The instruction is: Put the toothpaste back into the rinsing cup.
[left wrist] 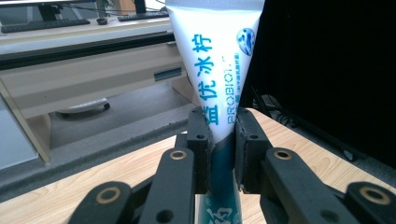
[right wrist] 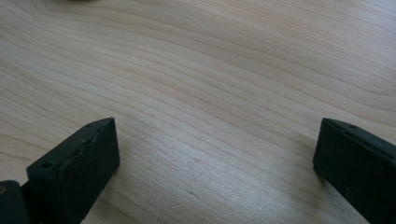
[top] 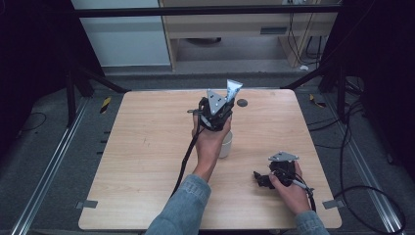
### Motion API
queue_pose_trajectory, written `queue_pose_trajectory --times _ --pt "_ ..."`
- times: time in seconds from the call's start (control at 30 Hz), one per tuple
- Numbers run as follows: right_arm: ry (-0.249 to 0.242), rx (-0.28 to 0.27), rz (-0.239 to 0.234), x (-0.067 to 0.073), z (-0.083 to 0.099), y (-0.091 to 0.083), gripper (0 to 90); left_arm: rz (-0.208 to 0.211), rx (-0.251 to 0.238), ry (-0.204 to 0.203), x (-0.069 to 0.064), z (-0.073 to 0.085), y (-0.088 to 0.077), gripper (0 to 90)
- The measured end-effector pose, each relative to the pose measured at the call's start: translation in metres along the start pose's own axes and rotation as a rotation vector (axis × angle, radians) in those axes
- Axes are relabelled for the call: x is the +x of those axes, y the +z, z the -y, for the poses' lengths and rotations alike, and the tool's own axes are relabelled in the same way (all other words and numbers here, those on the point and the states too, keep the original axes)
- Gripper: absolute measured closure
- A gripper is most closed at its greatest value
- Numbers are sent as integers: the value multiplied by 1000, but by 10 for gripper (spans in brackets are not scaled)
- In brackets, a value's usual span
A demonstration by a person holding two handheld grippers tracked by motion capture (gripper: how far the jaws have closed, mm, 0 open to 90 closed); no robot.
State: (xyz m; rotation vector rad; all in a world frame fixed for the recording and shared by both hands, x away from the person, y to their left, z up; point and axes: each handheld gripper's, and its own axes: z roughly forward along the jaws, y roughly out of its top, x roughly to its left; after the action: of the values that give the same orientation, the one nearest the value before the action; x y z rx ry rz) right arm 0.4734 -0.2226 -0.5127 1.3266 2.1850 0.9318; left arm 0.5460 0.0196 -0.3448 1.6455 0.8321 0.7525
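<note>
A: Wooden table (top: 147,147), dark room around it, shelving at twelve o'clock. Where's the tube?

B: Clamped upright in the left gripper (top: 215,113), lifted near the middle of the table. The jaws pinch the tube (left wrist: 217,70) low on its body, wide crimped end up.

A: And the cup?

B: A white cup (top: 226,144) stands right under that hand, partly hidden by it (so I can't see inside it).

A: The other side?

B: The right gripper (top: 266,180) rests on the table at about four o'clock, jaws spread wide, holding nothing.

A: Risks?

B: The tube is soft and slick, so I'd judge it could slide or tilt in the pinch, or the lowering hand could knock the cup over.
</note>
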Motion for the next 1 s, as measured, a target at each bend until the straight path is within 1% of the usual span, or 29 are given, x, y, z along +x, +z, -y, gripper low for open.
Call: queue_pose_trajectory --times 0.1,0.27,0.33,0.4,0.5,0.53,0.57,0.6,0.73,0.9,1.0 --pt "-3 1 1 0 0 0 6 -5 -4 -5 1 6 1 783" --pt "-1 1 1 0 0 0 7 1 -3 -22 2 15 3 784" --pt "2 2 0 0 0 0 6 0 -1 -13 2 18 4 784" --pt "0 2 1 0 0 0 6 4 -4 -24 2 21 4 784" --pt "0 2 1 0 0 0 6 4 -5 -29 1 25 4 784" --pt "-1 0 1 0 0 0 6 3 -6 -30 1 27 4 784" --pt "13 5 -6 1 0 -1 6 3 -7 -28 1 29 4 784" --pt "15 5 -6 1 0 -1 6 4 -8 -28 1 31 4 784" --pt "13 5 -6 1 0 -1 6 12 -19 -26 -1 38 4 784" --pt "13 5 -6 1 0 -1 6 12 -7 -35 0 47 6 784" --pt "13 6 -6 1 0 -1 6 9 -7 -37 1 51 6 783"
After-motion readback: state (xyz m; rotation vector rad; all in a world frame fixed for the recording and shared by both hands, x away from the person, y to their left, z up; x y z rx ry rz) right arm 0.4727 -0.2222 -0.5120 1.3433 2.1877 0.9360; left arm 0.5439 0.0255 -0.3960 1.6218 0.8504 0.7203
